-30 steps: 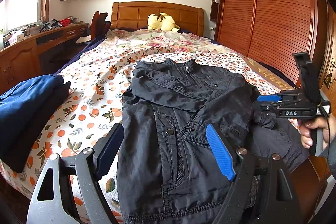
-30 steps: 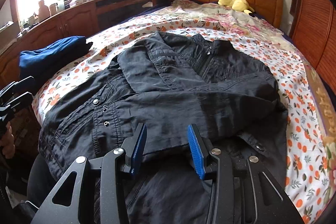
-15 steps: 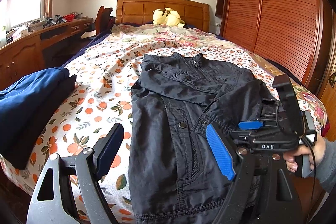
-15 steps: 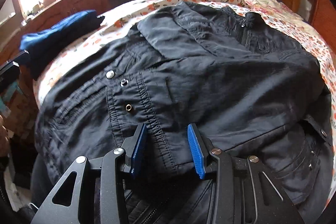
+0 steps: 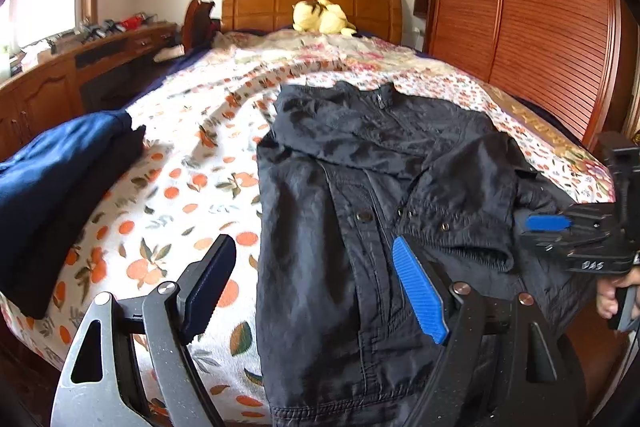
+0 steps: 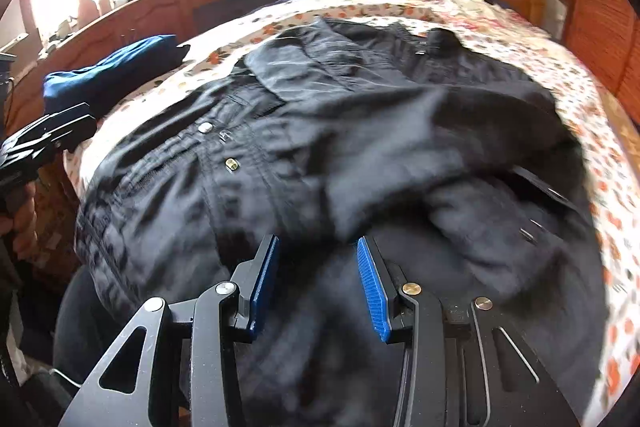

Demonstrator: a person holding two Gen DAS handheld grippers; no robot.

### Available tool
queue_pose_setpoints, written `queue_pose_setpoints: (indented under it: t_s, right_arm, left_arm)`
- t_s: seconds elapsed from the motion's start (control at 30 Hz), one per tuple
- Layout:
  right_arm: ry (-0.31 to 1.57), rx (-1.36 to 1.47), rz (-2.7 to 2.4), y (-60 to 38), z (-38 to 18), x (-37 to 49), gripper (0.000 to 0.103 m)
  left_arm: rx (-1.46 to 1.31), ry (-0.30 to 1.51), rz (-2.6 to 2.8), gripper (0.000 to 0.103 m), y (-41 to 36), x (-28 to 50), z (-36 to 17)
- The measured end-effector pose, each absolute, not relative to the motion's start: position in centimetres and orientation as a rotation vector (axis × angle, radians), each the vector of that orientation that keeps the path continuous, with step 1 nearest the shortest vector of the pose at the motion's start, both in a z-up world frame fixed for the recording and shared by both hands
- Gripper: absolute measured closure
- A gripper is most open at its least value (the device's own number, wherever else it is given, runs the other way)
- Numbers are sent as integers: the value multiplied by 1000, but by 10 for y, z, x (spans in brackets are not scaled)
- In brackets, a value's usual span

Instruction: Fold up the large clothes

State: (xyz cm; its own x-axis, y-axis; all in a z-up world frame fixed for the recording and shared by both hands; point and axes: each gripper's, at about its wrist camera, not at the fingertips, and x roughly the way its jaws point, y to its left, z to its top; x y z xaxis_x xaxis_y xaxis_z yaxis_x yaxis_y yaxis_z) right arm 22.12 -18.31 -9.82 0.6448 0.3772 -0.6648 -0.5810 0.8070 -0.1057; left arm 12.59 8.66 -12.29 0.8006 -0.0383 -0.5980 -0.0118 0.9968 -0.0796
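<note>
A black jacket (image 5: 360, 195) lies face up on the floral bed (image 5: 192, 163), collar toward the headboard, both sleeves folded across its front. My left gripper (image 5: 316, 279) is open and empty, held over the jacket's lower left hem. My right gripper (image 6: 316, 267) is open, low over the jacket's (image 6: 320, 131) lower right part, with cloth between its jaws but not pinched. The right gripper also shows in the left wrist view (image 5: 560, 227) at the jacket's right edge. The right wrist view is blurred by motion.
A folded blue garment (image 5: 52, 187) lies at the bed's left edge; it also shows in the right wrist view (image 6: 116, 71). A yellow plush toy (image 5: 320, 19) sits by the headboard. A wooden desk (image 5: 80, 67) runs along the left, a wooden wardrobe (image 5: 540, 27) along the right.
My right gripper has pulled back and to the right along the jacket's lower part. My left gripper has shifted slightly. Both stay open.
</note>
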Motion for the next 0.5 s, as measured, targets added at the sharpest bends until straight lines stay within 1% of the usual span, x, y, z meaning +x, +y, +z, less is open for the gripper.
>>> queue_pose_setpoints:
  t_s: [0.13,0.27,0.5]
  right_arm:
    - [641,-324,477,-214,-92,208,60]
    - [650,-253,406,-248,-88,205,60]
    - [658,-223,267,-291,-93,210,60]
  left_arm:
    - [-65,679,-12,22,89,127,-134]
    - [-77,725,12,22,96,126,-147]
    - [-73,779,58,22,110,116,-159]
